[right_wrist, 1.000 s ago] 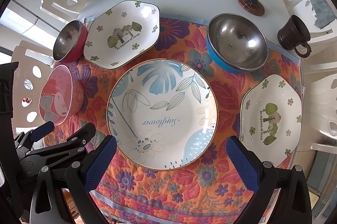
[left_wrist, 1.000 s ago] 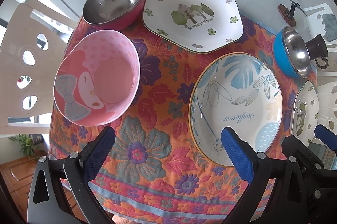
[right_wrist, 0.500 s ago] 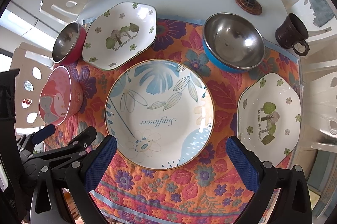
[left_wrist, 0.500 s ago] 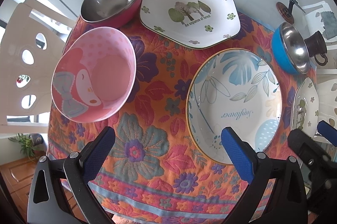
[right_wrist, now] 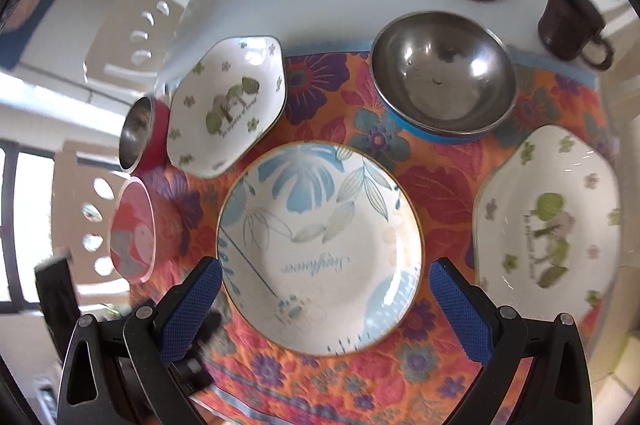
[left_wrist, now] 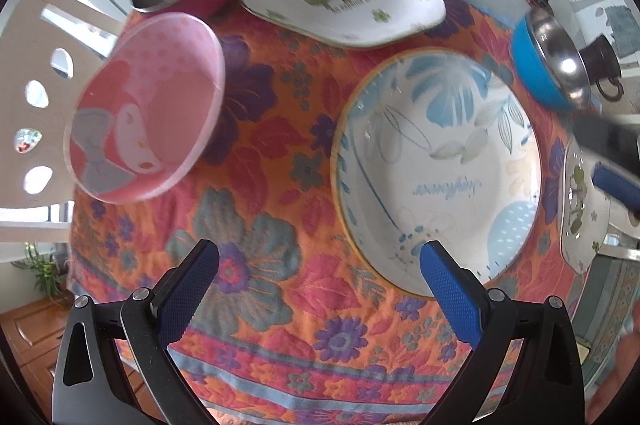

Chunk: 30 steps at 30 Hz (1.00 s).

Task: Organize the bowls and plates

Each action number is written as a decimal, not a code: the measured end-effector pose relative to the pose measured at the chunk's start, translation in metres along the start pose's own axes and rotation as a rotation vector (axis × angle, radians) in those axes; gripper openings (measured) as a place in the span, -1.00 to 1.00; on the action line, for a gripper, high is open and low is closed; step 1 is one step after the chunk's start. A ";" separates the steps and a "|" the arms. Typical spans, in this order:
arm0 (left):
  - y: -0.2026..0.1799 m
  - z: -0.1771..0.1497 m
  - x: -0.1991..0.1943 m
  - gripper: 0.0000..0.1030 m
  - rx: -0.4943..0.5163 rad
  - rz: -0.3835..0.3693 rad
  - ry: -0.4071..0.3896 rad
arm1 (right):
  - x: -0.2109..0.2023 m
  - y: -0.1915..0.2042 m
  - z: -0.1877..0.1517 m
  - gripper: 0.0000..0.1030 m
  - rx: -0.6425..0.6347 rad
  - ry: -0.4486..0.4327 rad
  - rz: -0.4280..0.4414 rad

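Hovering right hand-held gripper (right_wrist: 324,289), jaws apart, above sunflower plate (right_wrist: 320,245); left hand-held gripper (left_wrist: 318,273) apart, seemingly empty

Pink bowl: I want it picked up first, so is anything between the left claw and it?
Nothing visible. The left claw is open, and only bare floral cloth lies between it and the pink bowl; the round leaf plate sits off to the right.
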<state>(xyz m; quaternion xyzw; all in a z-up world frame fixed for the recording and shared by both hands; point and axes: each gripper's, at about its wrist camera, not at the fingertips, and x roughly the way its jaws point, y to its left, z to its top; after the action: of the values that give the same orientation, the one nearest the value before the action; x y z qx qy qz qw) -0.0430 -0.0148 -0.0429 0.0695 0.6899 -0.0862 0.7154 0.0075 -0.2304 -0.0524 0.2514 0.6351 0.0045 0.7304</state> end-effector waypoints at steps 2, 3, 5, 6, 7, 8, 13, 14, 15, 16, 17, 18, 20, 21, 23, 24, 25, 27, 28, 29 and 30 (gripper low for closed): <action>-0.004 -0.003 0.007 0.95 -0.003 -0.014 0.008 | 0.008 -0.004 0.006 1.00 0.005 -0.005 0.010; -0.006 -0.004 0.012 0.95 -0.007 -0.019 0.011 | 0.013 -0.005 0.008 1.00 0.002 -0.004 0.006; -0.008 -0.005 0.020 0.95 -0.019 -0.024 0.007 | 0.023 -0.006 0.013 1.00 -0.009 -0.002 -0.006; -0.008 -0.005 0.023 0.95 -0.027 -0.025 0.005 | 0.028 -0.006 0.015 1.00 -0.014 -0.001 -0.010; -0.007 -0.004 0.027 0.95 -0.031 -0.026 0.006 | 0.033 -0.006 0.018 1.00 -0.023 -0.002 -0.009; -0.007 -0.003 0.032 0.94 -0.033 -0.030 0.009 | 0.037 -0.006 0.019 1.00 -0.029 -0.002 -0.014; 0.002 0.003 0.051 0.91 -0.075 -0.038 0.032 | 0.059 0.000 0.028 1.00 -0.082 0.001 -0.080; 0.004 0.004 0.053 0.91 -0.082 -0.039 0.035 | 0.064 0.001 0.029 1.00 -0.095 0.006 -0.082; 0.004 0.007 0.057 0.91 -0.085 -0.036 0.035 | 0.068 0.003 0.030 1.00 -0.109 0.010 -0.083; 0.006 0.011 0.060 0.92 -0.081 -0.026 0.034 | 0.073 0.004 0.031 1.00 -0.124 0.016 -0.089; 0.007 0.015 0.064 0.92 -0.072 -0.010 0.035 | 0.077 0.005 0.033 1.00 -0.139 0.023 -0.096; 0.007 0.020 0.069 0.93 -0.066 0.010 0.044 | 0.082 0.006 0.034 1.00 -0.153 0.031 -0.100; 0.012 0.024 0.076 0.97 -0.089 -0.036 0.051 | 0.090 0.008 0.035 1.00 -0.184 0.039 -0.119; 0.013 0.031 0.081 1.00 -0.101 -0.057 0.056 | 0.094 0.009 0.036 1.00 -0.198 0.044 -0.118; 0.019 0.036 0.084 1.00 -0.114 -0.081 0.050 | 0.101 0.011 0.037 1.00 -0.225 0.063 -0.124; 0.020 0.039 0.085 1.00 -0.119 -0.084 0.051 | 0.107 0.011 0.038 1.00 -0.239 0.079 -0.130; 0.023 0.040 0.086 1.00 -0.125 -0.087 0.052 | 0.112 0.009 0.039 1.00 -0.245 0.093 -0.134; 0.027 0.046 0.088 1.00 -0.147 -0.090 0.044 | 0.123 0.006 0.040 1.00 -0.245 0.121 -0.143; 0.029 0.046 0.088 1.00 -0.156 -0.091 0.036 | 0.129 0.004 0.041 1.00 -0.245 0.134 -0.151; 0.032 0.042 0.084 1.00 -0.165 -0.091 0.025 | 0.129 0.006 0.041 1.00 -0.264 0.120 -0.163; 0.036 0.036 0.086 1.00 -0.171 -0.089 0.007 | 0.131 0.009 0.040 1.00 -0.283 0.115 -0.177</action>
<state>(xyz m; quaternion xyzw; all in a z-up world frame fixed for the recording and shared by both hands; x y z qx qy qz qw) 0.0028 0.0098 -0.1278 -0.0222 0.6995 -0.0583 0.7119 0.0730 -0.1945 -0.1676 0.0886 0.6886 0.0442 0.7184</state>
